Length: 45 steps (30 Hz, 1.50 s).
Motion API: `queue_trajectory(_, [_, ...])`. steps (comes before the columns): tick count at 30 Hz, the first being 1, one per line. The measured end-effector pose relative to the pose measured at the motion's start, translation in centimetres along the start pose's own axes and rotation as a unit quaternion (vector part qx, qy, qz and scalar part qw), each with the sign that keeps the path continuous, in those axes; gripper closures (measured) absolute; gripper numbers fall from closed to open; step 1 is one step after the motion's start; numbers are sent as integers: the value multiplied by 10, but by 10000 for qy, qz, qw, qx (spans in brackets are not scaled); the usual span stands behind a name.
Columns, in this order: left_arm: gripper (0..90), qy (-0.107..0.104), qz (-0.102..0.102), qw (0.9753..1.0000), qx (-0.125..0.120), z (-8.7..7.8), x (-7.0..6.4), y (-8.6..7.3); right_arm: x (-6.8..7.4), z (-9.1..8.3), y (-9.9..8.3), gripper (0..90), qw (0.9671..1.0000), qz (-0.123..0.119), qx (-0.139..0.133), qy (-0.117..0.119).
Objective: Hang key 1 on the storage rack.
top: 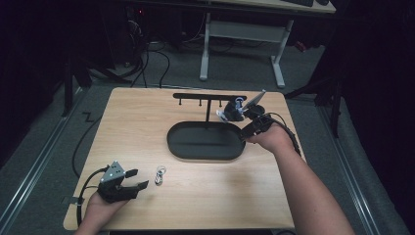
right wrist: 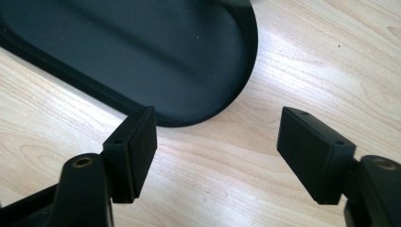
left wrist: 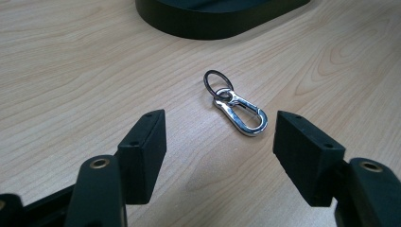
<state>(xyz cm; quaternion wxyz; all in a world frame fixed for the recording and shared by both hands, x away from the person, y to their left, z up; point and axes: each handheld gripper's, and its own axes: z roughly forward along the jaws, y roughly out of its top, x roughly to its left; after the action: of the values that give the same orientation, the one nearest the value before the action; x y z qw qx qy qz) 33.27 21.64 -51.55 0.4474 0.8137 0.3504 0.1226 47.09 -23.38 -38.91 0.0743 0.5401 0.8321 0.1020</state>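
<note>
The silver snap-hook keychain (left wrist: pixel 240 112), a polished clip joined to a dark split ring, lies flat on the wooden table (top: pixel 205 196) just ahead of the left gripper (top: pixel 138 179), whose jaws stand apart, while the right gripper (right wrist: pixel 217 142) is spread beside the black oval tray (top: pixel 205 152).

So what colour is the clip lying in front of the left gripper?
Shiny silver, with a darker grey ring, on the clip; clearest in the left gripper view.

The left gripper (left wrist: pixel 220 151) has its jaws spread wide at the bottom of the frame. Just beyond, mid-frame, a silver clasp (left wrist: pixel 240 111) with a ring lies on the wooden bench (left wrist: pixel 71 71); a black tray (left wrist: pixel 213 21) edges the top.
</note>
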Motion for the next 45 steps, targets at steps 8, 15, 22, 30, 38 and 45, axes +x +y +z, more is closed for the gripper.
queue_trajectory(8, [359,-20,-12,10000,41,1,-3,1,4,4,-33,338,9997,-96,-226,-12])
queue_trajectory(15, [360,-36,-26,9999,110,3,-5,0,8,10,-69,365,9979,-113,-631,-116])
queue_trajectory(22, [367,-45,-45,9998,172,5,-7,0,18,25,-111,392,9934,-164,-1132,-121])
queue_trajectory(30, [401,39,38,9995,310,11,-10,-2,25,49,-173,478,9733,94,-2291,96])
queue_trajectory(38, [840,480,-134,9975,498,23,-5,2,40,57,-220,599,9564,-169,-2913,-116])
queue_trajectory(45, [900,940,72,9932,690,49,-20,14,36,62,-218,589,9576,-255,-2860,239])
